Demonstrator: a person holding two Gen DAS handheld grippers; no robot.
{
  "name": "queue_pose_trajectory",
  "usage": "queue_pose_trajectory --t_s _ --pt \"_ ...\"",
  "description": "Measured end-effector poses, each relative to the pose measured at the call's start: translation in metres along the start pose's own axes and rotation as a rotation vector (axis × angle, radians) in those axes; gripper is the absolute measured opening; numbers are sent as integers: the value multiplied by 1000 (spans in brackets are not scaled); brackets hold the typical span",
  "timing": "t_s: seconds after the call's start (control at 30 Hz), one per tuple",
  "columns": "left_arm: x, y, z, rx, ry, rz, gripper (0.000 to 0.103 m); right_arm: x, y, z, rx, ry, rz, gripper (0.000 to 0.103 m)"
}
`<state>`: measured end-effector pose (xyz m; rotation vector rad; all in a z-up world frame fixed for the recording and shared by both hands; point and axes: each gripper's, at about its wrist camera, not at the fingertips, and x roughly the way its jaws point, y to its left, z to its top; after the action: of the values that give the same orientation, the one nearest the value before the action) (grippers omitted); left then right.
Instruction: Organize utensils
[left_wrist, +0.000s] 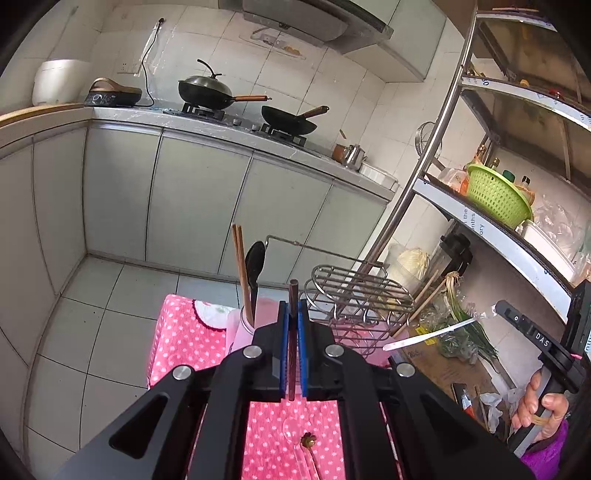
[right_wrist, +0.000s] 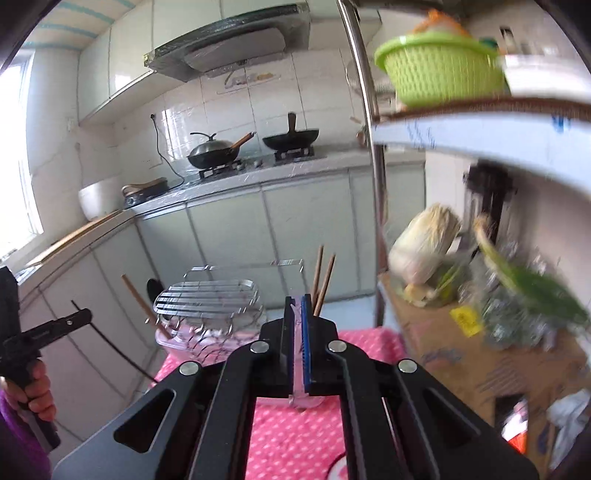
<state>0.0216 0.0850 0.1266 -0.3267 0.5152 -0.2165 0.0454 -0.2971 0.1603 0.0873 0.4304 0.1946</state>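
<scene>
My left gripper (left_wrist: 293, 314) is shut on a dark brown chopstick (left_wrist: 293, 295), held upright above the pink dotted tablecloth (left_wrist: 177, 339). Just beyond it a pink cup (left_wrist: 242, 326) holds two wooden chopsticks (left_wrist: 240, 258) and a black spoon (left_wrist: 255, 269). My right gripper (right_wrist: 298, 314) is shut on a clear plastic spoon (right_wrist: 297, 369); that spoon also shows in the left wrist view (left_wrist: 436, 332) at the right. A wire rack (left_wrist: 360, 291) stands behind the cup; it shows in the right wrist view (right_wrist: 208, 295) too, with chopsticks (right_wrist: 323, 280) upright beyond my right gripper.
A metal shelf rack (left_wrist: 491, 229) stands at the right with a green basket (left_wrist: 496, 197), cabbage (right_wrist: 424, 247) and greens. The kitchen counter with two woks (left_wrist: 207, 92) runs along the back. A small brass-tipped utensil (left_wrist: 308, 441) lies on the cloth under my left gripper.
</scene>
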Motion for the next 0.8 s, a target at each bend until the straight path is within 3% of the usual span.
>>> queue_pose_trajectory --t_s 0.2,0.33,0.57,0.67,0.8 --pt "-14 -4 33 9 -74 4 4 21 13 19 -138 5 -92 4" --pt "-13 -3 50 32 -131 55 4 44 17 14 -196 46 -125 4" --pt "35 12 58 36 -68 126 4 76 13 9 -210 139 -103 4" --pt "47 15 59 58 -98 156 5 86 12 9 -221 164 -111 4" --pt "49 20 64 12 -92 118 4 96 6 10 -205 187 -104 4"
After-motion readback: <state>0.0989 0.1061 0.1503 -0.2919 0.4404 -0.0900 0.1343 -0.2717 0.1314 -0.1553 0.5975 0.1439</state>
